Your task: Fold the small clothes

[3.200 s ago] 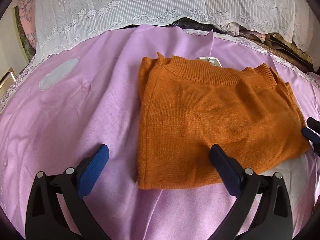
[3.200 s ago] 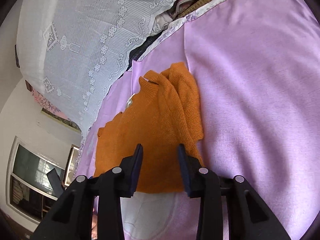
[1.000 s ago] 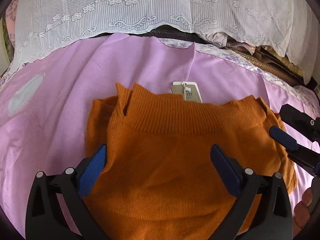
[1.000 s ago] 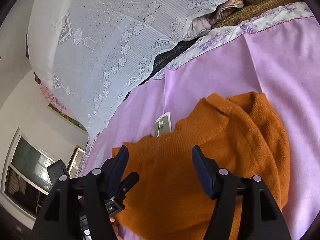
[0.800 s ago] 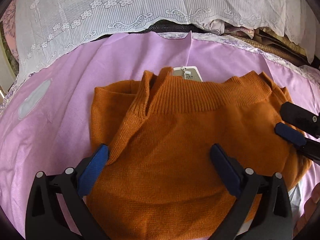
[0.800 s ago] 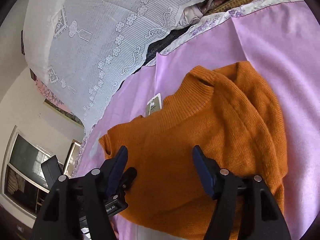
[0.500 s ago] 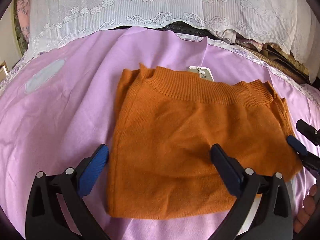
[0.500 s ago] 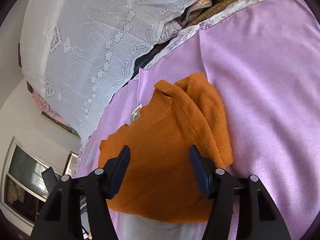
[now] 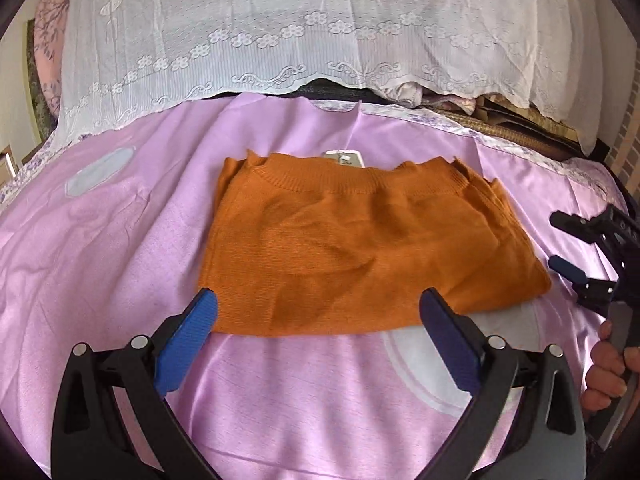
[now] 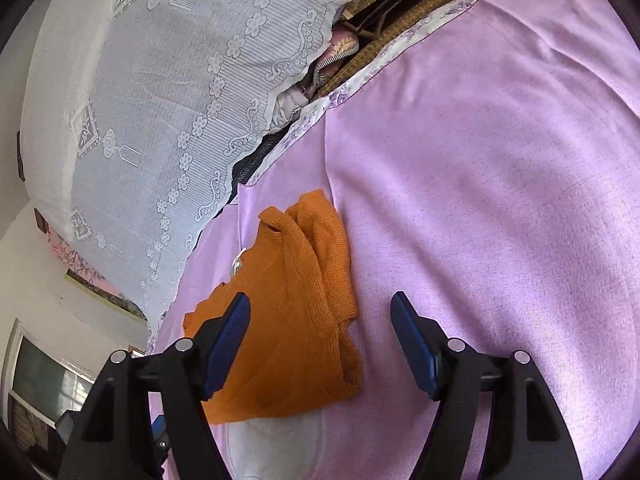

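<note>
An orange knitted sweater (image 9: 360,248) lies folded into a rectangle on the pink sheet (image 9: 120,256), collar at the far edge with a paper tag (image 9: 346,158) poking out behind it. My left gripper (image 9: 316,312) hovers wide open over the sweater's near edge, nothing between its fingers. In the right wrist view the same sweater (image 10: 288,320) lies ahead to the left. My right gripper (image 10: 320,328) is opening above the sweater's right edge, with only air between its blue pads. That right gripper (image 9: 560,244) also shows at the right edge of the left wrist view.
A white lace cover (image 9: 320,32) drapes over stacked bedding along the far side. Pale printed patches (image 9: 98,172) mark the pink sheet. A hand (image 9: 608,376) grips the right tool's handle. A window (image 10: 44,388) shows at the lower left of the right wrist view.
Both grippers have pulled back from the sweater, which now lies flat and smaller in view. The right gripper slid off to the sweater's right side and its jaws spread wider.
</note>
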### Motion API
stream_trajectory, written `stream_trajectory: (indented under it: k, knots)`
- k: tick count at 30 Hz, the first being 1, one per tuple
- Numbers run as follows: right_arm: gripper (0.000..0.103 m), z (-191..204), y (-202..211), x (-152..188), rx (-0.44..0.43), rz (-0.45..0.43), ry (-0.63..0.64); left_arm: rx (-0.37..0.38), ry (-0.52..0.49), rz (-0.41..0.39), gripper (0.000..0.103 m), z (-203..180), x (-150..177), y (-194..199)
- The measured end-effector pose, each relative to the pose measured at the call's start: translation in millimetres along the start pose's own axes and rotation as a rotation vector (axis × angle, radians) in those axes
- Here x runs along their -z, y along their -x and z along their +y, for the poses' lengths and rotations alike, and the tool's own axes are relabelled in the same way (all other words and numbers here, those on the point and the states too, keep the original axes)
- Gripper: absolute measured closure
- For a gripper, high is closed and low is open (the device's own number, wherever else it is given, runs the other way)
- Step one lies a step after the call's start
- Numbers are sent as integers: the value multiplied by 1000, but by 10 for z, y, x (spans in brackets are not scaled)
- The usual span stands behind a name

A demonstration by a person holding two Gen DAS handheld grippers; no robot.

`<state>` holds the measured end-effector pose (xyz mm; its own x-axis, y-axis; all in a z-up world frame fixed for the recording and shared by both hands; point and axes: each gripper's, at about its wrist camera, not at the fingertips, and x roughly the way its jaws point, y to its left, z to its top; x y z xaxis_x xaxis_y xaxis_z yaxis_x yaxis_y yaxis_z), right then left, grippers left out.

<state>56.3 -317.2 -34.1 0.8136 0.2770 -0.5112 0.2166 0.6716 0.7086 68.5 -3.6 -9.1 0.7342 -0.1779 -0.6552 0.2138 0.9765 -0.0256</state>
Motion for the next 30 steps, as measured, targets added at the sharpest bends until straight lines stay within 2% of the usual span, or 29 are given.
stream_trajectory:
  k: [7, 10, 15, 19, 26, 28, 30]
  knots:
    - [30, 25, -103, -39, -26, 45, 18, -41, -226, -23, 5, -596, 162, -19]
    - [30, 36, -159, -57, -36, 65, 26, -33, -282, -15, 5, -764, 183, -71]
    - [30, -3, -216, -114, -43, 75, 10, -81, -373, -63, 5, -1051, 156, -141]
    - [30, -46, -308, -190, -66, 96, -14, -99, -437, -77, 5, -1278, 111, -260]
    - [31, -114, -546, -355, -109, 146, -44, -36, -523, -74, 5, -1591, 86, -407]
    - [32, -101, -609, -403, -106, 155, -27, -57, -533, -65, 5, -1647, 63, -486]
    - [35, -74, -683, -446, -106, 171, -8, -35, -515, -34, 5, -1632, 20, -567]
